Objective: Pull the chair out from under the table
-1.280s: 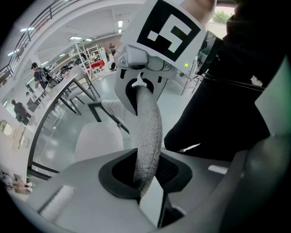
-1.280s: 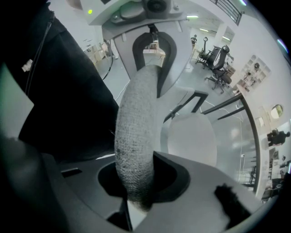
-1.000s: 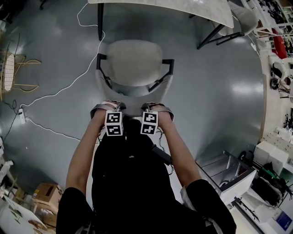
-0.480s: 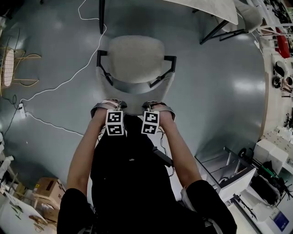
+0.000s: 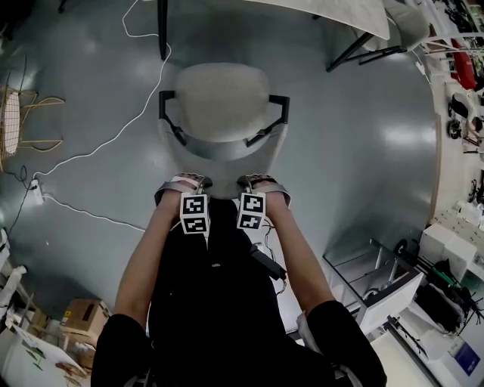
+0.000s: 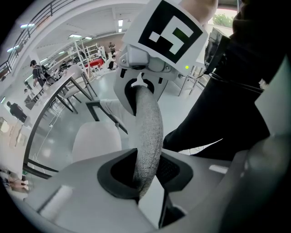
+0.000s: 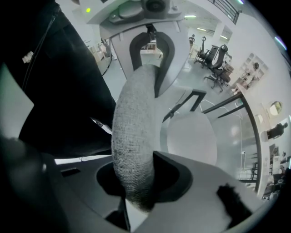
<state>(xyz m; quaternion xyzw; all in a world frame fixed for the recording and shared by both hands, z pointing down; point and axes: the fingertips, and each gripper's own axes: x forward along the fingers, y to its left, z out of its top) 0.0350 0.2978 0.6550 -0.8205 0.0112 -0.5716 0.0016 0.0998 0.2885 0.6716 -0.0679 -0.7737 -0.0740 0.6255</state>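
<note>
the chair [image 5: 221, 98] is sitting on the grey floor [image 5: 355, 159] just in front of the person, and its whole seat is clear of the table [image 5: 333, 11] edge, which only shows up at the top of the head view. the person stands right behind it with both arms reaching down. the left gripper [image 6: 145, 170] and right gripper [image 7: 136, 182] sit side by side on the top rim of the backrest [image 5: 223, 150], both pointing steeply down. both sets of jaws are opening right now with that fuzzy grey rim between them. in each gripper view you can see a dark gap on one side of the fabric, so they look loose on it, not clamped. a white cable [image 5: 113, 140] trails across the floor to the left of the chair.
</note>
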